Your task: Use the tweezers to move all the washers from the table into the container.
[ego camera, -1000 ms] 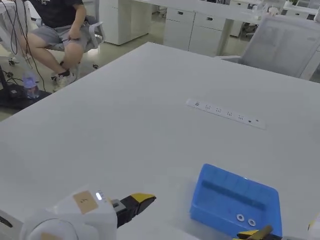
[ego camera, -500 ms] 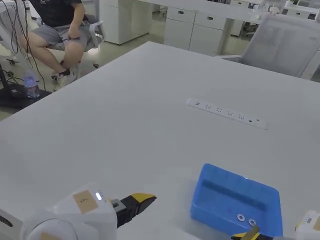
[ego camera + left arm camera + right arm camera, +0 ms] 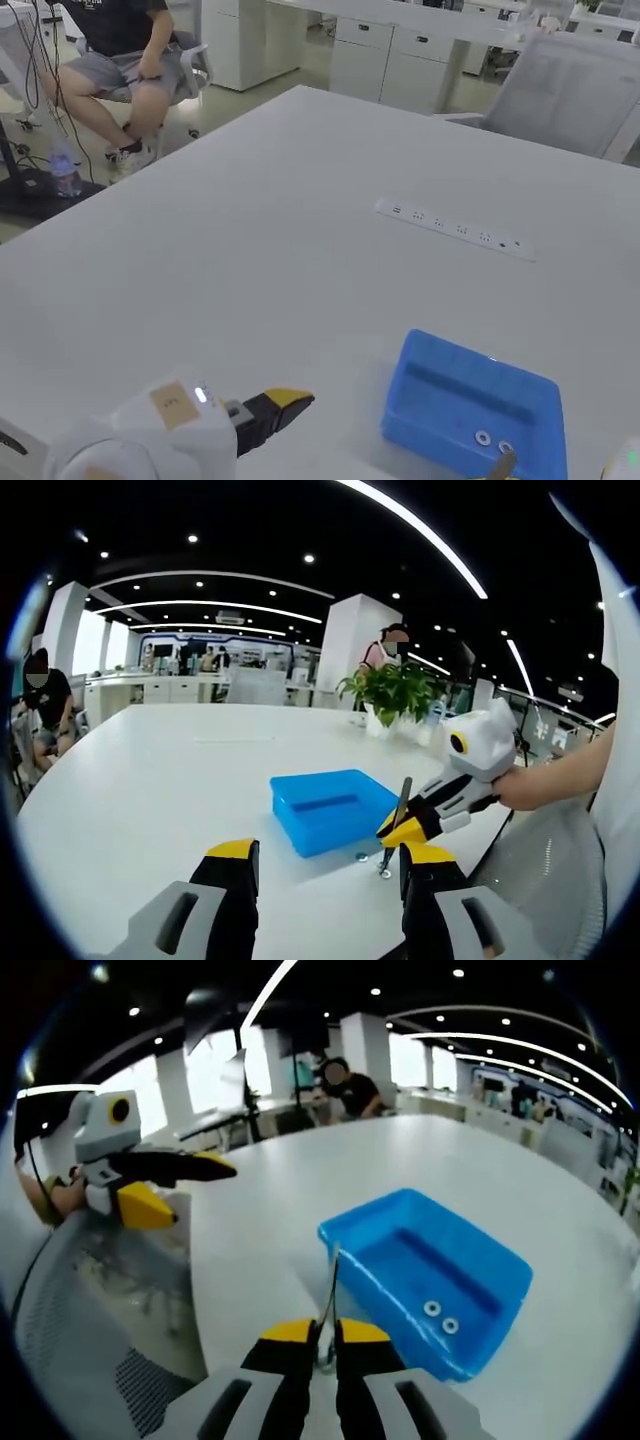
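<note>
The blue container [image 3: 470, 400] stands near the table's front edge with two washers [image 3: 483, 438] in it. The same two washers [image 3: 440, 1316] lie on its floor in the right gripper view. My right gripper [image 3: 325, 1345] is shut on the thin tweezers [image 3: 331, 1285], which point up past the container's near wall. In the left gripper view the tweezers [image 3: 398, 810] slant down from the right gripper [image 3: 405, 830] to the table, close to a small washer [image 3: 362, 857] beside the container [image 3: 330, 808]. My left gripper [image 3: 330, 855] is open and holds nothing; it hovers left of the container [image 3: 282, 404].
A white power strip [image 3: 452, 229] lies across the middle of the table [image 3: 250, 250]. A person sits on a chair [image 3: 120, 50] beyond the far left corner. A grey office chair [image 3: 570, 90] stands at the far right edge.
The tweezers and right gripper have dropped toward the bottom edge of the head view; just the tweezers' end shows there now. The left gripper has stayed where it was.
</note>
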